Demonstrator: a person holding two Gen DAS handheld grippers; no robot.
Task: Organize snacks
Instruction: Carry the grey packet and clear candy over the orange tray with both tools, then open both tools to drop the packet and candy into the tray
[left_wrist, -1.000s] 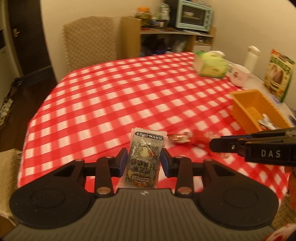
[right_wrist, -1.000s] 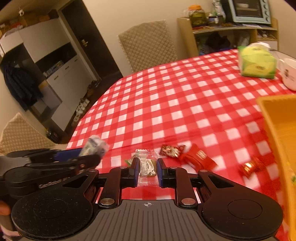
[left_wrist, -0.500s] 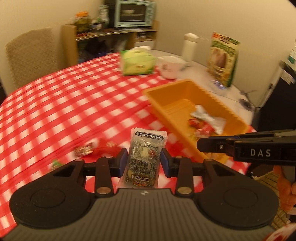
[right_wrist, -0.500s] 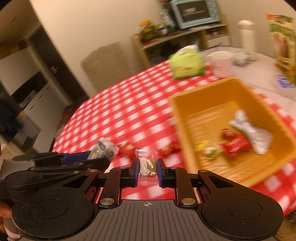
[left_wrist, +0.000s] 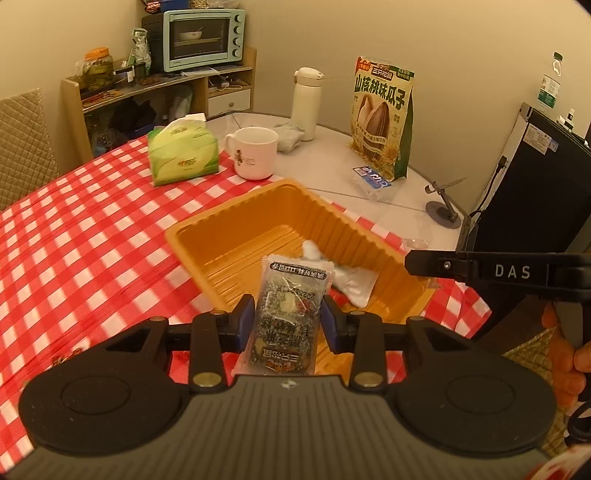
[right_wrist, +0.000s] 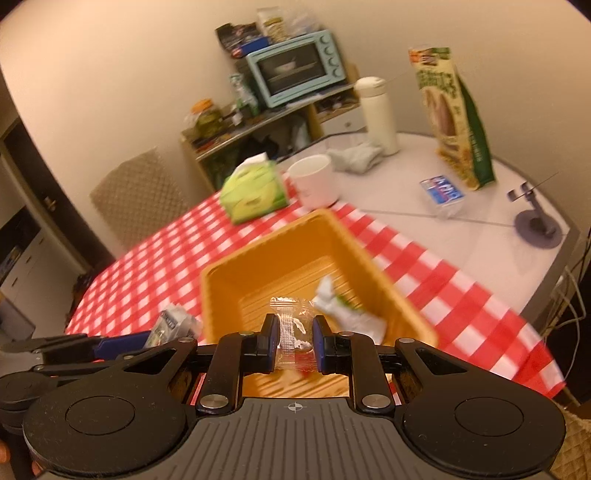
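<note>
Left tongs (left_wrist: 288, 319) clamped on a dark speckled snack packet (left_wrist: 290, 317), packet upright between the blue pads (left_wrist: 244, 322), held over the near end of the orange tray (left_wrist: 236, 230). Right tongs (right_wrist: 294, 345) gripping a small clear-wrapped candy (right_wrist: 293, 338), also above the tray's near edge. Tray sits on the red-white checked worktop (left_wrist: 92, 236); inside it a white wrapper (left_wrist: 351, 280) against the right wall, plus something red and green near it (blurred in the right wrist view, cannot tell what). Right tongs show in the left wrist view as a black bar marked DAS, just beside the tray's right wall; the left tongs with their packet show at lower left of the right wrist view, next to the tray's left wall. Beyond the tray: green tissue pack (left_wrist: 183, 155), white mug (left_wrist: 253, 153), white bottle (left_wrist: 306, 103), big seed bag (left_wrist: 384, 118) standing upright, small blue packet (left_wrist: 371, 179) lying flat. Toaster oven (left_wrist: 203, 35) on the shelf behind.
</note>
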